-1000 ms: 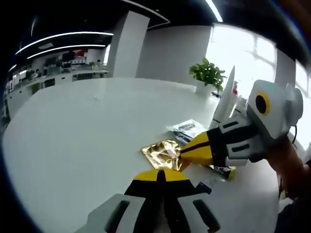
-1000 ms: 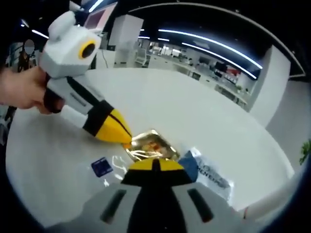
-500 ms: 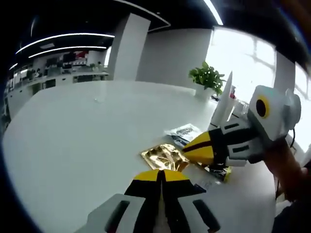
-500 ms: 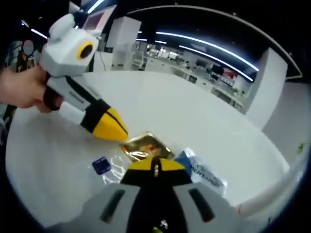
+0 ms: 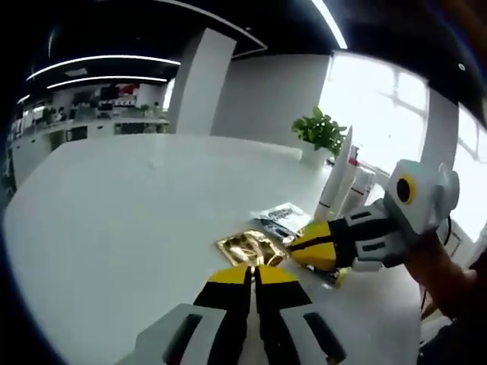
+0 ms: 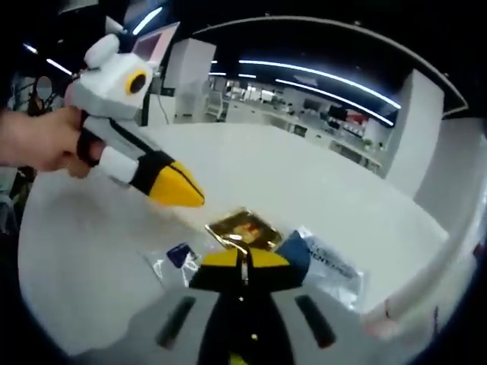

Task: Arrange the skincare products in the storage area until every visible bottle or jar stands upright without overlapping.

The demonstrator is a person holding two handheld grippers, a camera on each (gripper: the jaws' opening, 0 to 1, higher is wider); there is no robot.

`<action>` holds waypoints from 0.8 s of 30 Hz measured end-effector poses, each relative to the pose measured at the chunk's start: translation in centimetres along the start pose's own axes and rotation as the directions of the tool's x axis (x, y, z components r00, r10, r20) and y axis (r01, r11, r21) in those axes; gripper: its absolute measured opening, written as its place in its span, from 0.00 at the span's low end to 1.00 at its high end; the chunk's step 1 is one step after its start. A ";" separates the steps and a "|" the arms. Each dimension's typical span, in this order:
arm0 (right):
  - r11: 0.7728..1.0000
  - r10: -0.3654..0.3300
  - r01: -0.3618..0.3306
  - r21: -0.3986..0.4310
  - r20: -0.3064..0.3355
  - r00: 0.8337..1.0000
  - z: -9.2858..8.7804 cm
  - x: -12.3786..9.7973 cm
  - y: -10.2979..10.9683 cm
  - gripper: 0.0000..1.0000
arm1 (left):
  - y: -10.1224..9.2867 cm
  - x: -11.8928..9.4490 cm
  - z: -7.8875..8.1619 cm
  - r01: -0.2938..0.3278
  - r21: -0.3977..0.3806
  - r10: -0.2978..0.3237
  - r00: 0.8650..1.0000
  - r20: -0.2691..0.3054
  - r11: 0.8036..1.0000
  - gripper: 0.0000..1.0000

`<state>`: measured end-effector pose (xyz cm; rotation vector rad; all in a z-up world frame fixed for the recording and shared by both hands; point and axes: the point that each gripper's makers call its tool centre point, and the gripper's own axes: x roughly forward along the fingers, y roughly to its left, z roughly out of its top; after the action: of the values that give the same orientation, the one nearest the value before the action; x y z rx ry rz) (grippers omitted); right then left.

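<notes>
Both grippers are lifting slightly away from the sachets compared with a second ago, and the left gripper [image 6: 179, 190], which was touching the gold sachet [image 6: 243, 226], is now hanging just above and beside it. Its fingers [image 5: 251, 275] are pressed together with nothing between them. The right gripper [image 5: 308, 247] is pointing at the same sachet from the other side; its fingers [image 6: 242, 258] are likewise meeting tip to tip, empty. All products are lying flat in a small cluster on the white tabletop [image 5: 114, 205], well away from its far edge: the gold sachet in the middle, a clear blue-and-white sachet [image 6: 323, 262] just beside it, and a small clear packet with a blue label [image 6: 173, 258] on its other side. No bottle or jar is visible, so nothing is standing upright yet. Risks from here: thin, glossy sachets are likely to be sliding rather than lifting under closed tips, pushing one over its neighbour and creating an overlap; two grippers converging on one item are also liable to be colliding.
</notes>
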<state>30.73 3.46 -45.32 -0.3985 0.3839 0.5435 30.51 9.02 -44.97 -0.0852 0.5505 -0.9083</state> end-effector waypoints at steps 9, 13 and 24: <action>1.000 -0.005 0.005 -0.009 0.032 0.999 0.6 -0.5 0.8 0.24 | -0.6 -0.7 0.4 0.017 0.011 -0.018 0.999 0.036 1.000 0.15; 0.999 0.000 0.001 -0.036 0.030 1.000 0.7 -1.1 1.4 0.30 | -0.8 -1.2 0.3 0.034 -0.014 -0.034 0.999 0.043 0.999 0.18; 0.999 0.019 -0.016 -0.045 0.057 0.998 1.3 -1.9 2.3 0.40 | -1.4 -2.7 0.4 0.051 -0.009 -0.050 0.997 0.056 0.999 0.30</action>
<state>28.23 5.04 -43.92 -0.4221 0.3209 0.5802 28.40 10.18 -43.04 -0.1338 0.5034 -0.9493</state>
